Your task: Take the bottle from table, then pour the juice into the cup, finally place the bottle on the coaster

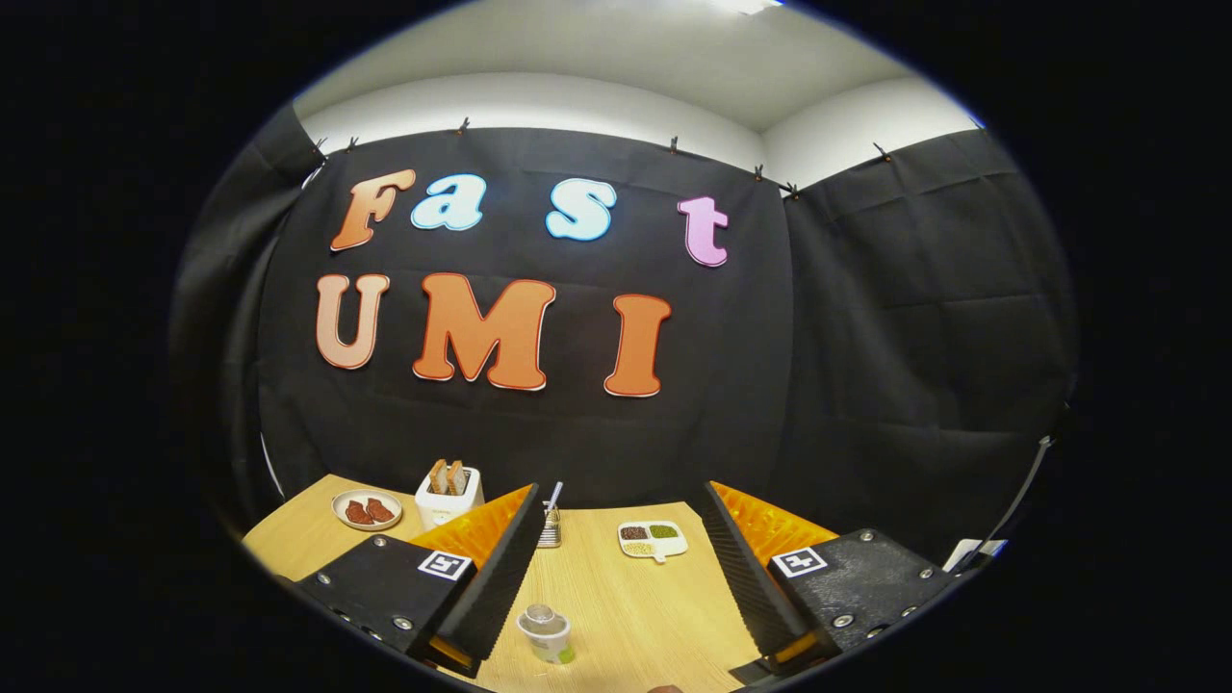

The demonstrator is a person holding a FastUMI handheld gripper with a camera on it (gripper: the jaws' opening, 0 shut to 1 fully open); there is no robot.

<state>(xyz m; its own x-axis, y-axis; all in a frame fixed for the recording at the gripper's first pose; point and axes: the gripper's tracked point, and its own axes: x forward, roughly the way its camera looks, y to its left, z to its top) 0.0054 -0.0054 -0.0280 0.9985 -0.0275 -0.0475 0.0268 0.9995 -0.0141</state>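
Gripper (616, 568) above a wooden table (626, 606), fingers spread wide and holding nothing. Each finger mount carries a square black-and-white marker; no readable writing appears on any object. Nearest, between the fingers and closer to the left one, stands the bottle (546, 632), seen from above, with a clear cap and a pale body showing some green at its base. Beyond the fingertips, a small metal rack (550, 525) holds a utensil, and to its right lies a white divided dish (653, 539) of dark, green and pale grains. Farther left stand a white toaster (449, 496) holding two slices and a plate (367, 510) of reddish pieces. Black cloth walls the booth; above it are a white wall and ceiling.
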